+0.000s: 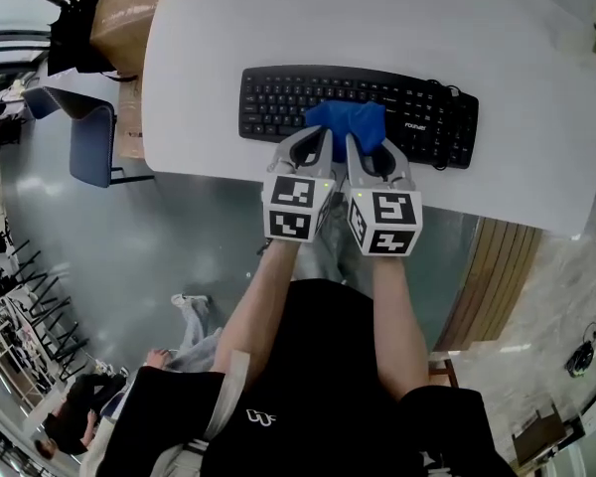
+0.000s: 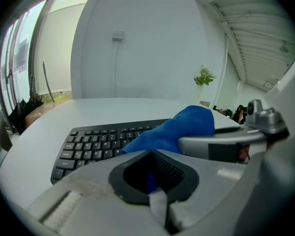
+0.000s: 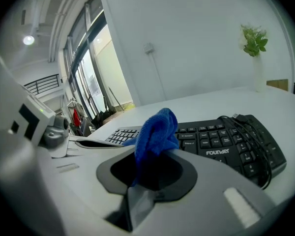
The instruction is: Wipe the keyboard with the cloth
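Two tongs sit side by side at the near edge of the counter (image 1: 397, 23), one in each of our hands. The left tongs (image 2: 150, 183) are pressed together on a corner of the blue cloth (image 1: 346, 122), and we see a sliver of blue caught in the pinch. The right tongs (image 3: 137, 183) are closed on another fold of it, with the fabric bunching up just ahead of them. The cloth lies heaped on the middle keys of the black keyboard (image 1: 278, 102), toward its near row, and hides the keys beneath it. The keyboard rests flat on the white counter, close to the near edge. A black cable (image 3: 255, 132) loops over the keys at the keyboard's right end, apart from the cloth. We count one cloth, one keyboard, one cable and two tongs. A small green plant (image 3: 254, 41) stands toward the counter's far right; we cannot tell whether it rests on it. One blue chair (image 1: 91, 139) stands on the floor to the left of the counter.
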A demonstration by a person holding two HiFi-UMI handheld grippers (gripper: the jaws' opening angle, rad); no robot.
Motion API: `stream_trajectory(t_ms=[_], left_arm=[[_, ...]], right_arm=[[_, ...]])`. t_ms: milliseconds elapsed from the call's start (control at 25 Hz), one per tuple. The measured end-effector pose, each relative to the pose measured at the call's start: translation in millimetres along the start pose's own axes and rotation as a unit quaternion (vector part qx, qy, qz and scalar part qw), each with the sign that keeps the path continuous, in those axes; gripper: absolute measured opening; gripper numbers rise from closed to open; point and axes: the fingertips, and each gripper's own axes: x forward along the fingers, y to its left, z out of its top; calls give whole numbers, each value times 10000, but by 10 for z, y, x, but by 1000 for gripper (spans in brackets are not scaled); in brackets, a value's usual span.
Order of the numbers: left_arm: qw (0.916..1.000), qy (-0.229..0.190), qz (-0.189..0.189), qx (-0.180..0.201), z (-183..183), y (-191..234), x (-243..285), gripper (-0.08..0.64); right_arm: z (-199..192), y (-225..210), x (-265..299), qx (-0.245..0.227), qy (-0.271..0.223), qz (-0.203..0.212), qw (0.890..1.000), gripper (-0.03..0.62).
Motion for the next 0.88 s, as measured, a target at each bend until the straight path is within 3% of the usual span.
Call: stream_trajectory(t_ms=[520, 880], left_arm=[[9977, 4, -577, 369, 173, -644, 266, -3], [9913, 165, -1116, 683, 173, -1119, 483, -3]], right_arm=[[3, -596, -372, 323, -200, -580, 9976, 75], [24, -1027, -649, 521, -319, -1068, 9924, 75]])
